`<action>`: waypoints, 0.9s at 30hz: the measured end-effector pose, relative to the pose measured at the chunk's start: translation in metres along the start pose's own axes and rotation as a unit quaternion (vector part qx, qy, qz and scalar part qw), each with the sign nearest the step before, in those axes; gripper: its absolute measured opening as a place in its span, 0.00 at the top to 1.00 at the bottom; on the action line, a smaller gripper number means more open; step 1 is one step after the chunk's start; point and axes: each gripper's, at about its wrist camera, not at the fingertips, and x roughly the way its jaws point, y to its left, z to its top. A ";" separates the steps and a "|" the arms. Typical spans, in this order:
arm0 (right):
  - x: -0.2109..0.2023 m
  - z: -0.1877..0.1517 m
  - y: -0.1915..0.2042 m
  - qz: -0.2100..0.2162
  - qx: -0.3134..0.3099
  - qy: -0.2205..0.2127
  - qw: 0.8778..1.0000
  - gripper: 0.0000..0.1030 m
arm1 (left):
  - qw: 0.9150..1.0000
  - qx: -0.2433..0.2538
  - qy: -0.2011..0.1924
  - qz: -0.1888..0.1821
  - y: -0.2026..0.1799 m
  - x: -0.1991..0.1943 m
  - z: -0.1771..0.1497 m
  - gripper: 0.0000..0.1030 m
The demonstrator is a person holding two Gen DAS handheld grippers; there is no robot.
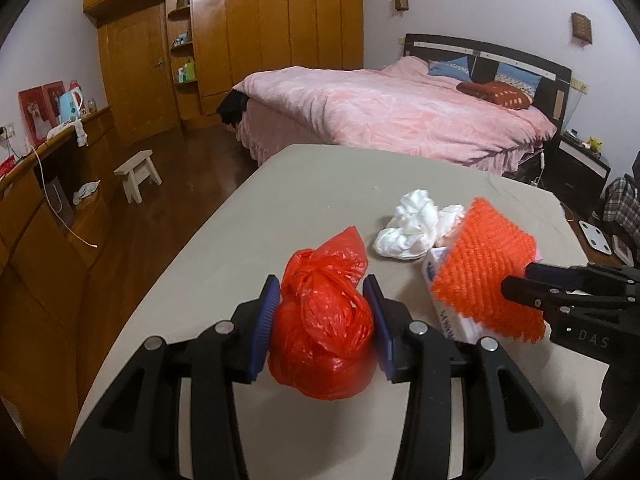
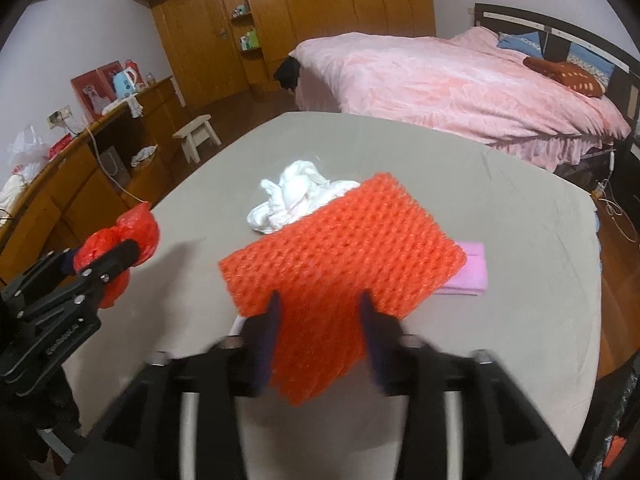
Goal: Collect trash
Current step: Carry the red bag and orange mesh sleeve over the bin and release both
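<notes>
Right wrist: one orange mesh sheet (image 2: 340, 248), one white wad (image 2: 292, 196).

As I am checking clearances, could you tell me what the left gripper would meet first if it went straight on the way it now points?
The red plastic bag already sits between the left gripper fingers; beyond it lies bare table, though depth is uncertain.

We see the counter (image 2: 500, 240) bare along its far and right stretches, open for a tool to pass, while the white wad (image 2: 294, 198), pink pad (image 2: 472, 272) and red bag (image 1: 320, 328) crowd the near middle.
</notes>
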 end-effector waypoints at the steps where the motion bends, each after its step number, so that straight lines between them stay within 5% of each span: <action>1: 0.002 0.001 0.000 -0.005 -0.001 0.000 1.000 0.34 | 1.000 -0.001 0.000 0.001 0.001 0.000 -0.001 0.59; 8: 0.013 0.000 0.003 -0.007 0.003 0.008 1.000 0.28 | 1.000 -0.007 0.004 0.000 0.004 0.004 -0.004 0.59; 10: 0.014 0.000 0.003 0.002 0.003 0.011 1.000 0.48 | 1.000 -0.006 0.005 -0.001 0.004 0.004 -0.005 0.59; 16: 0.003 0.002 0.012 0.011 -0.029 0.007 0.999 0.82 | 1.000 -0.006 0.003 -0.002 0.001 0.003 -0.006 0.59; 27: -0.052 0.008 0.003 0.009 -0.021 -0.043 0.999 0.86 | 1.000 0.002 -0.011 -0.012 -0.013 -0.023 0.004 0.59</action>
